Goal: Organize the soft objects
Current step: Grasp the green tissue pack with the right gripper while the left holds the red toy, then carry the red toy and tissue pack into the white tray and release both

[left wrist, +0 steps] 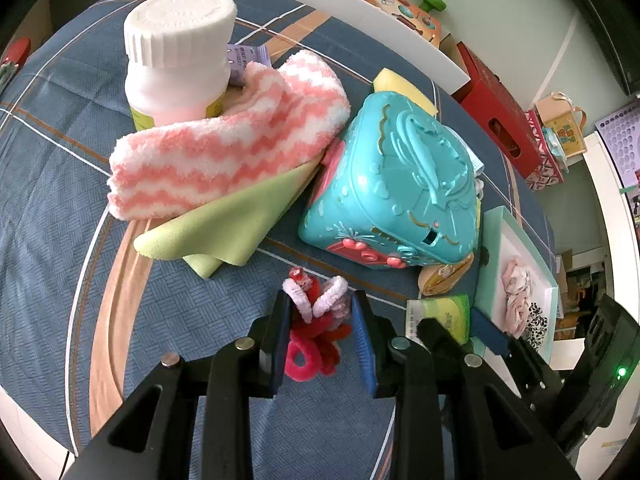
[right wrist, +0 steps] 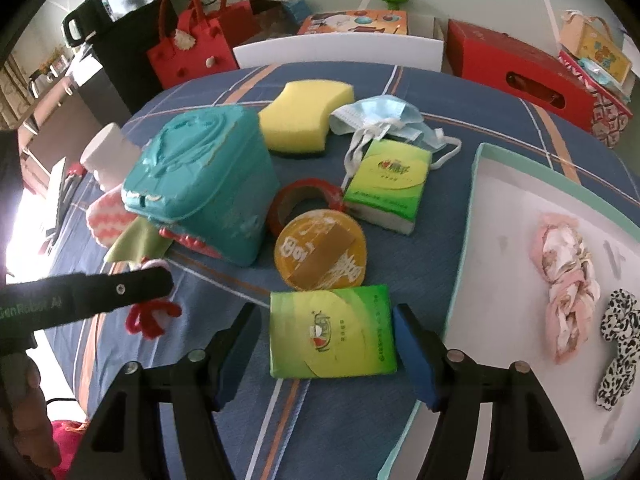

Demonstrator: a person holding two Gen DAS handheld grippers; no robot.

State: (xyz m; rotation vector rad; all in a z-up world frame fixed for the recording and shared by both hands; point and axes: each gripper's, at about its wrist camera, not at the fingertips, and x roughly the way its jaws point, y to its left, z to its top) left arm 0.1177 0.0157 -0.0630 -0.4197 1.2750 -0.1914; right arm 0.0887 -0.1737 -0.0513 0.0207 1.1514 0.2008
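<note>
Here, at near left, the left gripper (left wrist: 320, 320) pinches a fuzzy bundle of hair ties (left wrist: 316, 332), light and squashy, best held mid-bunch; rightward, the right gripper (right wrist: 320, 348) gapes astride a soft tissue pack (right wrist: 332, 332), unclamped, beside the tray (right wrist: 460, 280) rim

We note a pink-and-white zigzag fleece sock (left wrist: 224, 148), teal plastic box (left wrist: 396, 192), yellow sponge (right wrist: 306, 114) (leopard-print scrunchie (right wrist: 618, 344) too).
</note>
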